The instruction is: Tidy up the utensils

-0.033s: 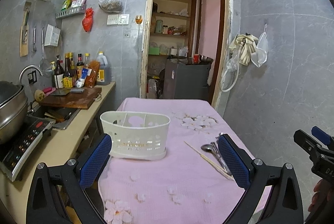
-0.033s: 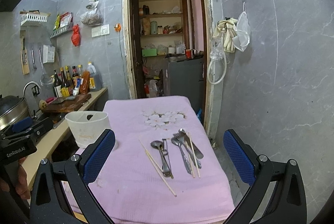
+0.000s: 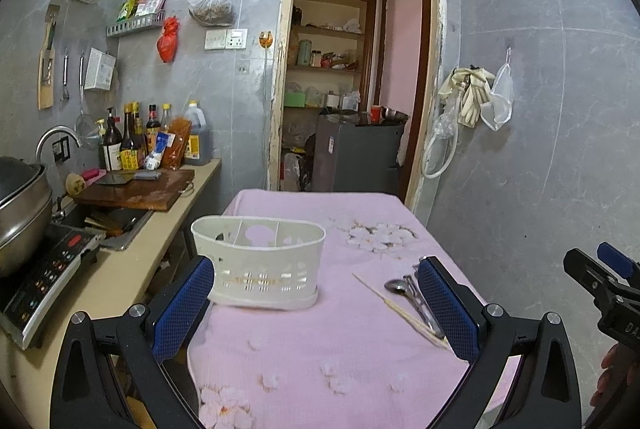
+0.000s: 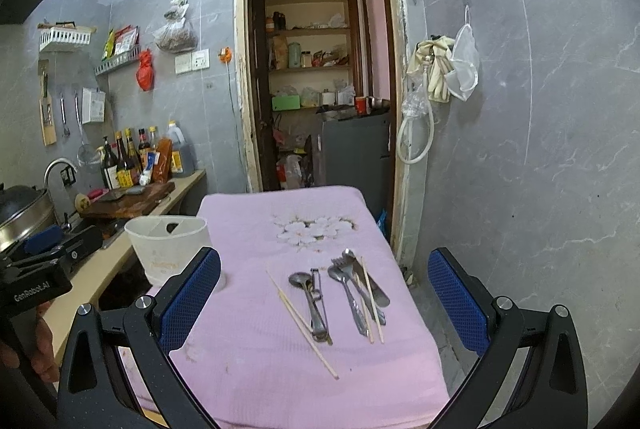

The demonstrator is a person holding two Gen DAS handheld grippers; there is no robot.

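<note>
A white plastic utensil caddy (image 3: pixel 260 269) with compartments stands empty on the pink tablecloth (image 3: pixel 320 349), left of centre; it also shows in the right wrist view (image 4: pixel 168 249). Metal utensils lie on the cloth at the right: a spoon (image 4: pixel 308 301), a peeler (image 4: pixel 318 305), a fork (image 4: pixel 348 293), a knife (image 4: pixel 370 285) and loose wooden chopsticks (image 4: pixel 300 321). The spoon (image 3: pixel 400 287) and a chopstick (image 3: pixel 396 309) show in the left wrist view. My left gripper (image 3: pixel 316 309) is open and empty, above the table in front of the caddy. My right gripper (image 4: pixel 324 305) is open and empty, above the utensils.
A kitchen counter (image 3: pixel 132 261) runs along the left with an induction cooker (image 3: pixel 44 277), a steel pot (image 3: pixel 20 217), a cutting board (image 3: pixel 136 191) and sauce bottles (image 3: pixel 132 145). A doorway (image 3: pixel 352 89) is behind the table. A tiled wall (image 3: pixel 540 149) is at the right.
</note>
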